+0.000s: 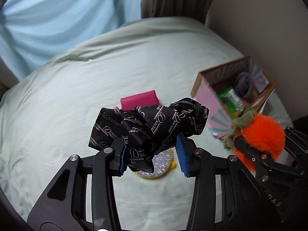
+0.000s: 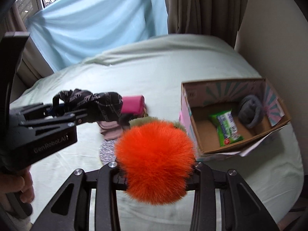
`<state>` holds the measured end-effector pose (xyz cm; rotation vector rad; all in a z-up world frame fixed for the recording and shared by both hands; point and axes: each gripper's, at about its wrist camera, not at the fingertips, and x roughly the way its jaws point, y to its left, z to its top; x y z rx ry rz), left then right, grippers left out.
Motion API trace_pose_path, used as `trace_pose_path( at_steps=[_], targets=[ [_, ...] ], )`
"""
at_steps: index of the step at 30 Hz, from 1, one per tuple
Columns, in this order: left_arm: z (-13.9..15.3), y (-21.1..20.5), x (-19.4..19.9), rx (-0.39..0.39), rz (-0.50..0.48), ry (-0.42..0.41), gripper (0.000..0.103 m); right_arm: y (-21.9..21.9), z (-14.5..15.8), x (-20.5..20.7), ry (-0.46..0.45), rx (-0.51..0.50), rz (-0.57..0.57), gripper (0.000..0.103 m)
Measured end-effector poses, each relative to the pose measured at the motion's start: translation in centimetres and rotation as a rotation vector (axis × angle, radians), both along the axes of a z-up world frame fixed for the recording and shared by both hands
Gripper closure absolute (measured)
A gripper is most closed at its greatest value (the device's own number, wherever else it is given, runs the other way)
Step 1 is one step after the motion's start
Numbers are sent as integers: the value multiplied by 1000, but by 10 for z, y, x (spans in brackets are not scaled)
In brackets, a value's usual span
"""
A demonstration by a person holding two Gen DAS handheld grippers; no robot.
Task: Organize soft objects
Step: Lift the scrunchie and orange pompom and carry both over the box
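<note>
1. Left claw (image 1: pixel 152 154) closed on black printed scrunchie (image 1: pixel 150 127), lifted above the bed (image 1: pixel 57 115).
2. Right claw (image 2: pixel 156 171) closed on orange fluffy pompom (image 2: pixel 154 157), also in the air.
3. Both probably light, very soft, a little slippery; better taken at the middle.
4. Open cardboard box (image 2: pixel 194 127) ahead-right of both claws.

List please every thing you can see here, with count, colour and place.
scrunchie: 1, black with pale lettering, in left gripper
pompom: 1, orange, green leaves, in right gripper
box: 1, cardboard, pink-teal outside, on bed at right
packet: 1, green, in box
grey item: 1, in box
pouch: 1, pink, mid-bed
pad: 1, silver, yellow edge, under scrunchie
bed: 1, pale green sheet
curtains: blue, brown, behind bed
left gripper: holding
right gripper: holding
</note>
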<state>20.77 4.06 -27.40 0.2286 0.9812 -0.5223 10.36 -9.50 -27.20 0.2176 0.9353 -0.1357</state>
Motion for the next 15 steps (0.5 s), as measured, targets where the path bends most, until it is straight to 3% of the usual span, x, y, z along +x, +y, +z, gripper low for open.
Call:
trace_pose_path(
  at_steps=[7, 15],
  targets=[
    [56, 5, -24, -69, 74, -3, 65, -11, 66, -21, -45, -20, 14, 68],
    [104, -24, -41, -106, 155, -16, 65, -70, 122, -34, -75, -44, -15, 68]
  ],
)
